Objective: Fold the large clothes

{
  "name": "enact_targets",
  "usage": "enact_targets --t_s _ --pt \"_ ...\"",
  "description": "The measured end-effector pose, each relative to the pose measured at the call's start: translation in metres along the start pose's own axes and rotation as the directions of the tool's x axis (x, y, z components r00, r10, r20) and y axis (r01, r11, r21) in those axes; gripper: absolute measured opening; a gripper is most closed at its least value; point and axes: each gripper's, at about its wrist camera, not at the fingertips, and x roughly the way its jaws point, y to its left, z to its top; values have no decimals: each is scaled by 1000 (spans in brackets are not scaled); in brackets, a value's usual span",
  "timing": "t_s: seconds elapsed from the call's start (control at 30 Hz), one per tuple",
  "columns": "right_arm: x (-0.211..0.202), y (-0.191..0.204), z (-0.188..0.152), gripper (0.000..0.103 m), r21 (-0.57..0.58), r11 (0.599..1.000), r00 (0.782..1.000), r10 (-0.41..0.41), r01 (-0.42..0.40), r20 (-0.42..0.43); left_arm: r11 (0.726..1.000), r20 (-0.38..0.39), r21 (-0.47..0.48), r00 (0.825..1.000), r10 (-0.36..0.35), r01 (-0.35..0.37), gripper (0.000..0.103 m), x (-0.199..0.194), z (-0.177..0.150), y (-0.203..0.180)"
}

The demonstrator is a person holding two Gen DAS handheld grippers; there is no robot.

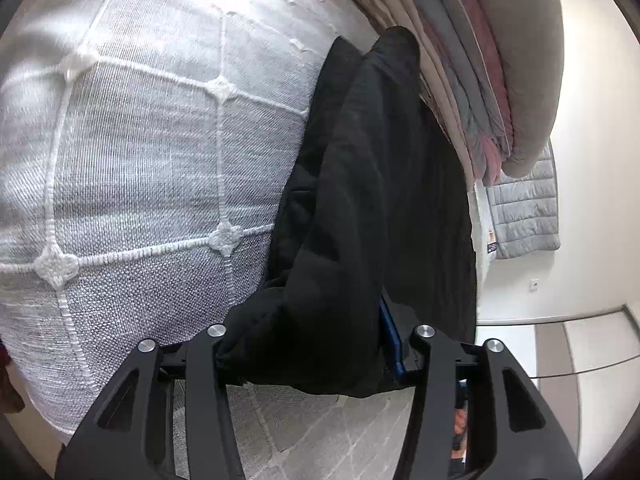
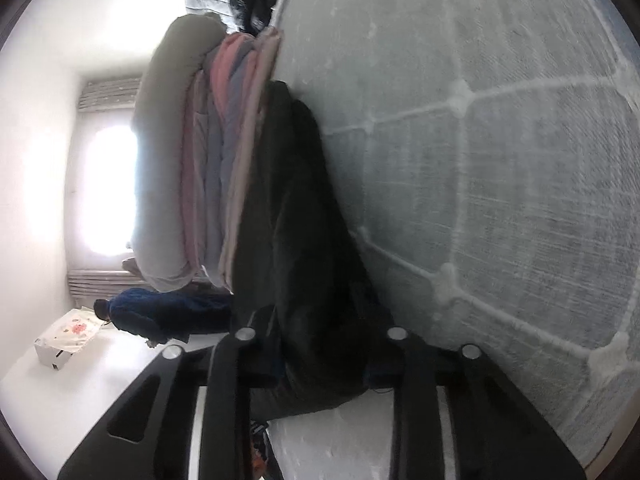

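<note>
**Left wrist view: both grippers clamped on a black garment over the quilted bed**

In the left wrist view, the left gripper (image 1: 316, 354) pinched a thick bunched fold of the black garment (image 1: 372, 200) between its fingers. From the jaws the cloth ran forward in long folds, lying along the white quilted bedspread (image 1: 140, 152), which filled the frame to its left. Past the garment's other edge stood a stack of folded bedding (image 1: 480, 80) in beige, grey and dusty pink, topped by a plump grey pillow (image 1: 528, 60). A grey quilted piece (image 1: 524, 208) hung down against the white wall behind the stack.

In the right wrist view, which was rolled sideways and blurred, the right gripper (image 2: 320, 364) was closed on another bunch of the same black garment (image 2: 296, 220), the fabric filling the gap between its fingers. The bedspread (image 2: 500, 160) lay on one side of the cloth and the bedding stack (image 2: 224, 168) on the other, the garment touching both. Farther off, a person in a blue top (image 2: 160, 312) stood near a bright window (image 2: 108, 188), beside a small white box (image 2: 60, 340).
</note>
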Motion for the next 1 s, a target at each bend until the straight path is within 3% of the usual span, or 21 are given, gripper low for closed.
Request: enact_targets --t_s 0.1,0.23,0.5,0.8,0.93,1.0 --pt "-6 20 -1 22 -40 998 999 49 -48 23 997 48 70 999 23 -26 34 -8 -3 -18" --pt "-9 53 -3 20 -84 992 995 96 -93 33 996 85 88 996 -19 12 30 -20 -5 -31" --pt "-35 90 -29 19 -152 977 989 149 -148 -5 993 62 104 996 -67 60 28 -47 -27 -41" --pt "-104 70 -89 19 -130 976 985 171 -173 -23 987 -14 131 996 -88 89 28 -106 -94 -27" --pt "-140 55 -131 19 -123 978 985 167 -170 -33 988 -37 136 997 -65 69 28 -132 -126 -12" --pt "-148 40 -146 19 -114 984 991 131 -135 -40 992 -65 124 998 -20 28 31 -132 -135 5"
